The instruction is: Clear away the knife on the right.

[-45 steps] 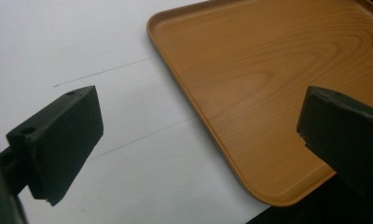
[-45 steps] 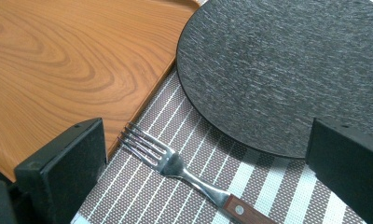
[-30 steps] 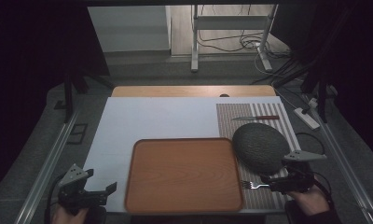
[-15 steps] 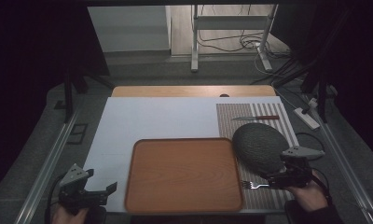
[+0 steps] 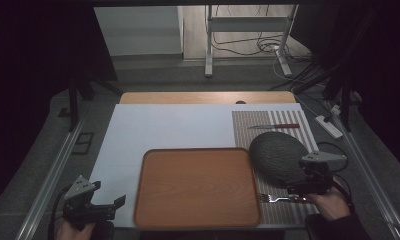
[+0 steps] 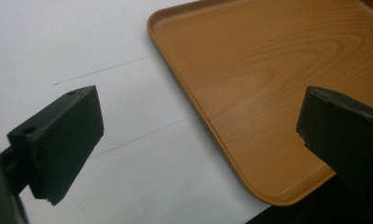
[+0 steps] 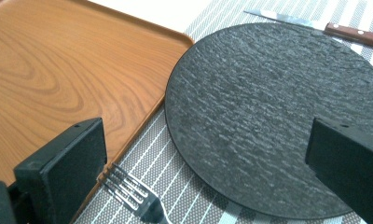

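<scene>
Steel fork (image 7: 133, 196) handle cut off (under right tool (image 7: 208, 186)), slate plate (image 7: 278, 116) beside

A knife (image 5: 275, 126) with a wooden handle lies at the far end of the striped mat (image 5: 288, 119). A wooden tray (image 5: 196, 186) sits on the white surface (image 5: 173, 125).

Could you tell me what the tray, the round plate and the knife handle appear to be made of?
The tray looks like wood or a wood-print laminate: flowing grain lines, smooth satin surface, moulded raised rim. The round plate looks like dark slate or slate-textured ceramic: matt, rough and flaky, nearly flat. The knife has a reddish-brown handle with two pale rivets, probably wood, and a shiny metal blade.
</scene>
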